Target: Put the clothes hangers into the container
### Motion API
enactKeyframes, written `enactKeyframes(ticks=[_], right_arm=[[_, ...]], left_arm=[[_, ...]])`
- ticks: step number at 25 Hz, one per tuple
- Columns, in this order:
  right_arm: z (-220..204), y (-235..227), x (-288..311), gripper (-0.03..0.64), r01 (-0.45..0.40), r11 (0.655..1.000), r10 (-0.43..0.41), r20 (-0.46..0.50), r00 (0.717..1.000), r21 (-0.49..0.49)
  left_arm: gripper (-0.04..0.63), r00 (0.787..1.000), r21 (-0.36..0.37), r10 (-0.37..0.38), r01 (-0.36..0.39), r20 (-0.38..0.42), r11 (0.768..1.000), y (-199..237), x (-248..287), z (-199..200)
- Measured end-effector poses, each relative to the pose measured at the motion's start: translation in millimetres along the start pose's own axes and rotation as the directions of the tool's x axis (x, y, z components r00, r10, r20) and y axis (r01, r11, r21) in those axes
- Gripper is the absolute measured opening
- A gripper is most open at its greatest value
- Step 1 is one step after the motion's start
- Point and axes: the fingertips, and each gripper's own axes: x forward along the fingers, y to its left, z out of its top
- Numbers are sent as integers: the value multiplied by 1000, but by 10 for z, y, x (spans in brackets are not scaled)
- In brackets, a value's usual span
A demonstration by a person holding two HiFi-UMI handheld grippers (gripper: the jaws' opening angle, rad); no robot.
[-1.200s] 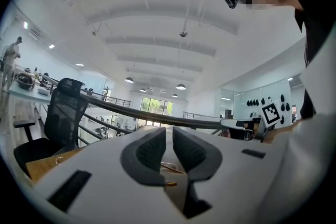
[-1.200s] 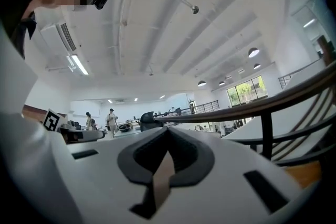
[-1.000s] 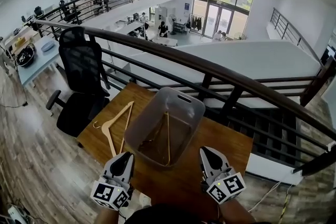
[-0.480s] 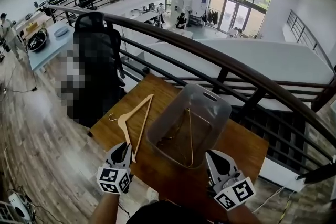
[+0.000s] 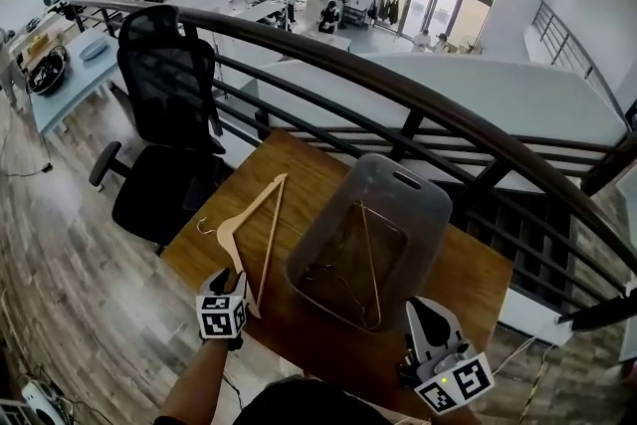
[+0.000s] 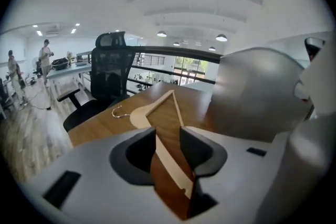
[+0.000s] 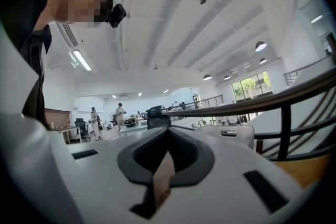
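Note:
A pale wooden hanger (image 5: 231, 239) lies flat on the brown table (image 5: 478, 279), left of a grey translucent container (image 5: 418, 199). Other hangers (image 5: 370, 259) lie inside the container. My left gripper (image 5: 229, 279) sits low at the hanger's near end. Its jaws have just been opening and now stand apart. In the left gripper view the hanger (image 6: 144, 115) runs away from my left gripper (image 6: 168, 141), its near arm passing between the jaws without being pinched. My right gripper (image 5: 418, 309) hovers shut and empty at the near right of the container. In the right gripper view the right gripper (image 7: 167, 139) points level toward the container (image 7: 231, 136).
A black office chair (image 5: 164, 114) stands left of the table. A dark railing (image 5: 398, 95) runs behind the table, with a drop to a lower floor beyond. The container (image 6: 257, 92) fills the right of the left gripper view. People stand at desks far off.
My left gripper has gone forward and down to the hanger's near end, and its jaws have parted. The right gripper has shifted slightly and stays shut.

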Motion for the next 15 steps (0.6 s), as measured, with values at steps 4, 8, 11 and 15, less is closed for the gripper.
enactKeyframes(ticks=[4,8,11,15], right_arm=[[-1,-97,-94,-5,76,997,-76,-12,997,6],[14,-138,-162,-5,124,992,-124,-15,992,14],[6,-150,-148,-5,141,990,-140,-21,990,21],[39,-52,-235,-5,126,992,-125,-32,992,18]], left_arm=[[149,995,9,50,-50,-90,999,149,278,-176],[193,987,22,79,-77,-142,997,199,440,-210],[198,980,53,86,-77,-181,996,167,514,-244],[196,964,82,90,-71,-252,994,75,480,-477]])
